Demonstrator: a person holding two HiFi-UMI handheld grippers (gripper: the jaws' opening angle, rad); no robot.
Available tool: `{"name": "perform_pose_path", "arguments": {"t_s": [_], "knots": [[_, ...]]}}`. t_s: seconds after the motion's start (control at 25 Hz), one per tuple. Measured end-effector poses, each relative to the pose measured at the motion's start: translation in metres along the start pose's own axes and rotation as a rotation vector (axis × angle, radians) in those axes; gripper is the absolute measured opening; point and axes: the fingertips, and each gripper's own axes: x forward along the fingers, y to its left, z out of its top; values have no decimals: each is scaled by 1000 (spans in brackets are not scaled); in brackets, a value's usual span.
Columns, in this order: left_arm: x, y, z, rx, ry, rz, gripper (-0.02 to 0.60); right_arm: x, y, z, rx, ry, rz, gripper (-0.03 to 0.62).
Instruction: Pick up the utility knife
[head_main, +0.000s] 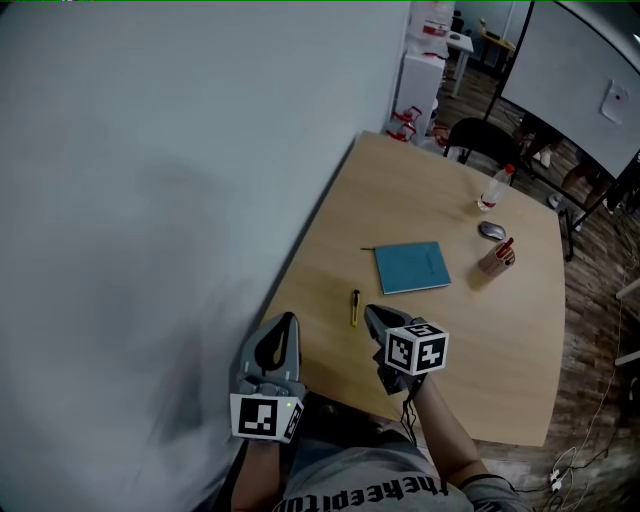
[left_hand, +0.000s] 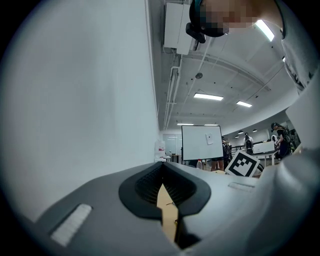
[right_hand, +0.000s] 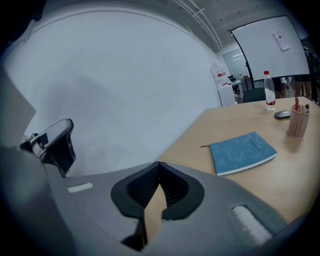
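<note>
Utility knife (head_main: 355, 308) too small to show its blade, cup (head_main: 496, 260) contents indistinct, chair (head_main: 484, 135) partly behind table (head_main: 500, 350)

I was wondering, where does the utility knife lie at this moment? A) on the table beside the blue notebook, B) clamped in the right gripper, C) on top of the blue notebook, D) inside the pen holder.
A: the yellow utility knife lies flat on the table beside the blue notebook, and the right gripper is shut on nothing.
</note>
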Motion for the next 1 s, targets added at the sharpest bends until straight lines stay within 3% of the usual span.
{"name": "perform_pose_path", "arguments": {"t_s": [0.16, 1.0], "knots": [[9, 8, -7, -11, 8, -24, 20, 17, -9, -10, 26, 45, -32, 5], [38, 34, -43, -61, 62, -96, 20, 72, -46, -64, 164, 186, -130, 146]]}}
